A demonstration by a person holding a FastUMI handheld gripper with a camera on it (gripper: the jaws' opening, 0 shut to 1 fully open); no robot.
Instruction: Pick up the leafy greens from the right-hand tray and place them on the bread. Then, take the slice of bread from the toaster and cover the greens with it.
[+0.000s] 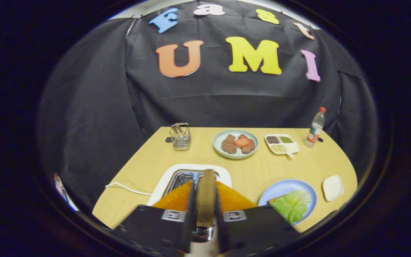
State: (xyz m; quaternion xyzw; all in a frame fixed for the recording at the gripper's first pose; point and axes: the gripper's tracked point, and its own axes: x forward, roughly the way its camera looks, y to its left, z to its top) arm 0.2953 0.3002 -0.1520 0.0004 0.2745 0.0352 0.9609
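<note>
Wooden table (255, 171) under black cloth: jaws (205, 210) clamp the upright bread slice (206, 194) above the toaster (194, 178), while leafy greens (293, 205) already lie on the blue plate (280, 189) right of the jaws, apparently leaving only the covering step.

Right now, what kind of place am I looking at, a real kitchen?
Probably a staged kitchen table in a demo booth, not a real kitchen. A toaster, a plate of meat patties and a blue plate stand on a wooden table against black cloth. The gripper grips a bread slice.
</note>
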